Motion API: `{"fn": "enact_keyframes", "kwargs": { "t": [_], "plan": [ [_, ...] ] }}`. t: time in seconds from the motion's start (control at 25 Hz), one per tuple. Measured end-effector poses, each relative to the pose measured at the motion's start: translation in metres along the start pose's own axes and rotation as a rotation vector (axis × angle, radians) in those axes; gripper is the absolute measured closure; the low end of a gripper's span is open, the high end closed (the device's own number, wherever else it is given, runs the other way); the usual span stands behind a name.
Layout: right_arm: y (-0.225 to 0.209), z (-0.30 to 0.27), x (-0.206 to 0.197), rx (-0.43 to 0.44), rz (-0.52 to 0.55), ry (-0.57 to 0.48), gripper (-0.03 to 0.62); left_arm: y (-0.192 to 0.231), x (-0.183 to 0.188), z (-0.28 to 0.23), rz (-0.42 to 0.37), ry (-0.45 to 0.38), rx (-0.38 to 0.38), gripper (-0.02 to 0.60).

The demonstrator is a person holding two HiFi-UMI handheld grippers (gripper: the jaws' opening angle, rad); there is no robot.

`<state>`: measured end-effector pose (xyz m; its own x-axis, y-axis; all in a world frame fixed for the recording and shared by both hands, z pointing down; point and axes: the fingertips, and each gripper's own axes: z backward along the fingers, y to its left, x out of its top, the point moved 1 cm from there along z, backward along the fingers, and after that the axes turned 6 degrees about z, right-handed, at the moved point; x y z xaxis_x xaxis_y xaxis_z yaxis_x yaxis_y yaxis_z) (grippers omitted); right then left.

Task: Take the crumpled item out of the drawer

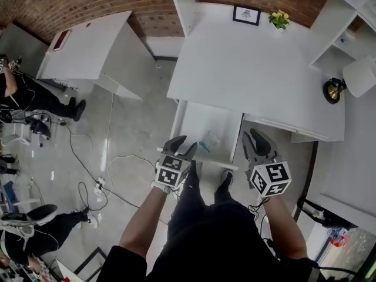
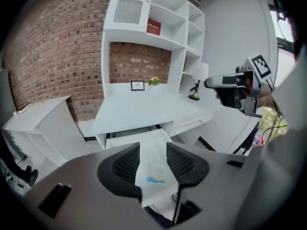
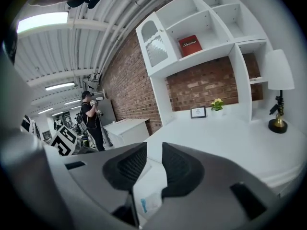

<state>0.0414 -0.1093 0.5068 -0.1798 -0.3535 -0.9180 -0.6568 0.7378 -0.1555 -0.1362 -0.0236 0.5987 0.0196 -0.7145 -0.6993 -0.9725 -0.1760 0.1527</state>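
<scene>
Two grippers hover at front edge of open drawer (image 1: 194,119), both empty. Left gripper (image 1: 183,145) jaws spread; crumpled item (image 1: 208,141) lies just ahead of it, slightly to its right, low in drawer near front. Left gripper view lines item (image 2: 154,177) up in gap between jaws. Right gripper (image 1: 257,138) jaws parted by narrower gap; item ahead and off to its left, farther away. Left looks nearer, so likely reach: forward and down. Item's long axis unclear.

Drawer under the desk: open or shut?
Open. The drawer juts out from the desk, and a crumpled item lies inside it.
</scene>
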Motion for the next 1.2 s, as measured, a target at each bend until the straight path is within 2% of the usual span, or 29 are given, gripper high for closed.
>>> {"fn": "enact_keyframes", "kwargs": {
  "t": [0.28, 0.48, 0.6, 0.72, 0.88, 1.2],
  "plan": [
    [-0.016, -0.014, -0.01, -0.178, -0.084, 0.042, 0.505, 0.022, -0.031, -0.07, -0.139, 0.192, -0.168, 0.413],
    [-0.013, -0.026, -0.017, -0.269, -0.124, 0.068, 0.505, 0.03, -0.059, -0.115, -0.192, 0.332, -0.293, 0.413],
    [-0.013, -0.022, -0.026, -0.329, -0.15, 0.087, 0.507, 0.027, -0.081, -0.139, -0.273, 0.419, -0.349, 0.413],
    [-0.017, -0.015, -0.033, -0.388, -0.174, 0.101, 0.51, 0.026, -0.099, -0.161, -0.325, 0.486, -0.38, 0.413],
    [-0.028, -0.005, -0.045, -0.444, -0.205, 0.12, 0.513, 0.022, -0.118, -0.189, -0.343, 0.554, -0.407, 0.413],
    [-0.047, 0.0, -0.077, -0.479, -0.274, 0.167, 0.519, 0.021, -0.148, -0.23, -0.43, 0.659, -0.4, 0.413]
  ]
}}
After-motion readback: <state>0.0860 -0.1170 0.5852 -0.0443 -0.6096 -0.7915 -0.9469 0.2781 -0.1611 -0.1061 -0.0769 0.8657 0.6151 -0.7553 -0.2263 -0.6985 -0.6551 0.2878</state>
